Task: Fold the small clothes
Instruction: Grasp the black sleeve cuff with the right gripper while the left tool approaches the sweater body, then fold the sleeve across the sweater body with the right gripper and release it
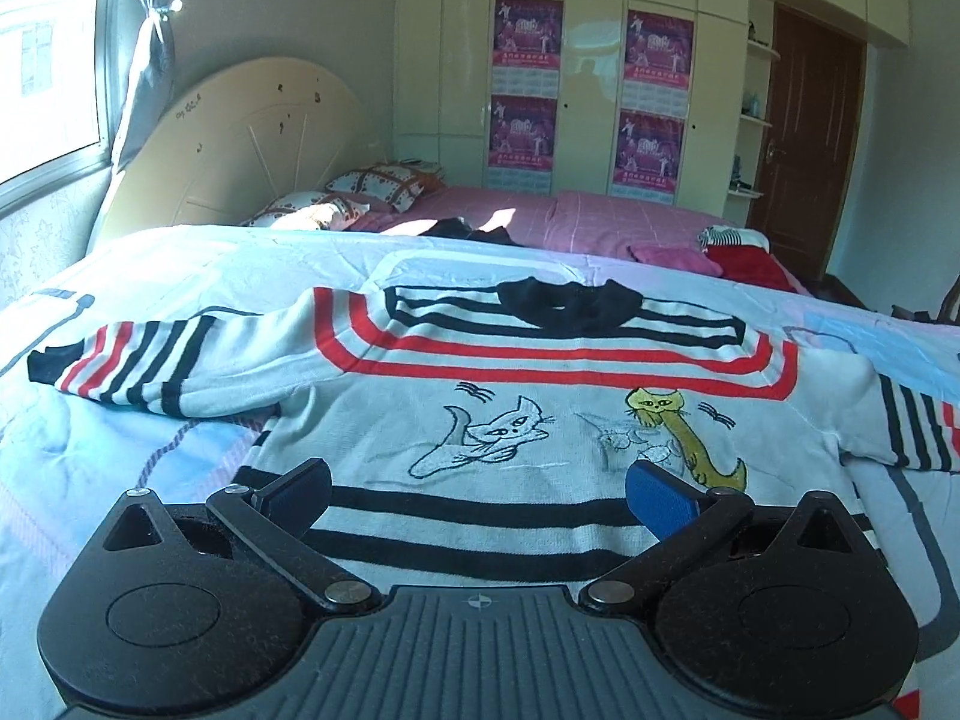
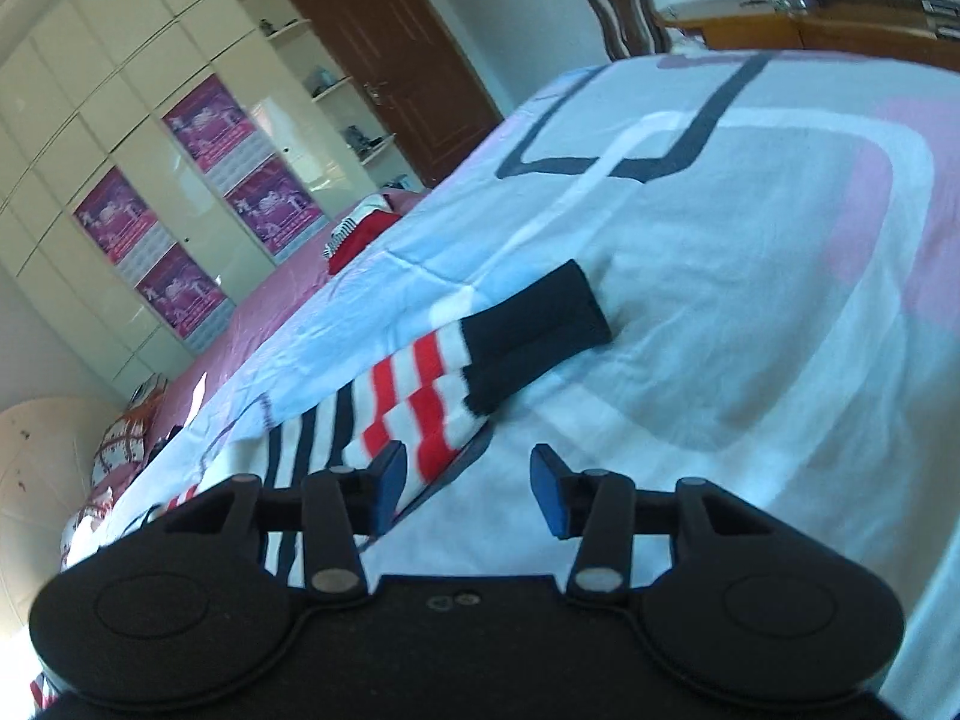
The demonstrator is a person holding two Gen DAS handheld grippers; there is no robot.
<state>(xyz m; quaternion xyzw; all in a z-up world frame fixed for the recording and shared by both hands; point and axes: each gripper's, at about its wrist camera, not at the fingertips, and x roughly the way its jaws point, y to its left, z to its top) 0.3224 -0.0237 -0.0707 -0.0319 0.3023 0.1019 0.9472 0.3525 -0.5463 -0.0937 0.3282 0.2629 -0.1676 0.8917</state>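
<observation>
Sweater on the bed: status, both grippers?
Left gripper open over hem. Right gripper open beside sleeve cuff. Sweater flat, unfolded. Nothing in the way.

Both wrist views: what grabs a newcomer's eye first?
The striped sweater with embroidered cats, spread flat on the pale quilt, fills the left wrist view beyond the open left tool. In the right wrist view, its black sleeve cuff lies ahead of the open right tool. Purple posters dot the wardrobe behind.

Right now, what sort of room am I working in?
Almost certainly a home bedroom: a bed with a curved headboard and pillows, a built-in wardrobe, and the striped sweater spread on the quilt.
</observation>
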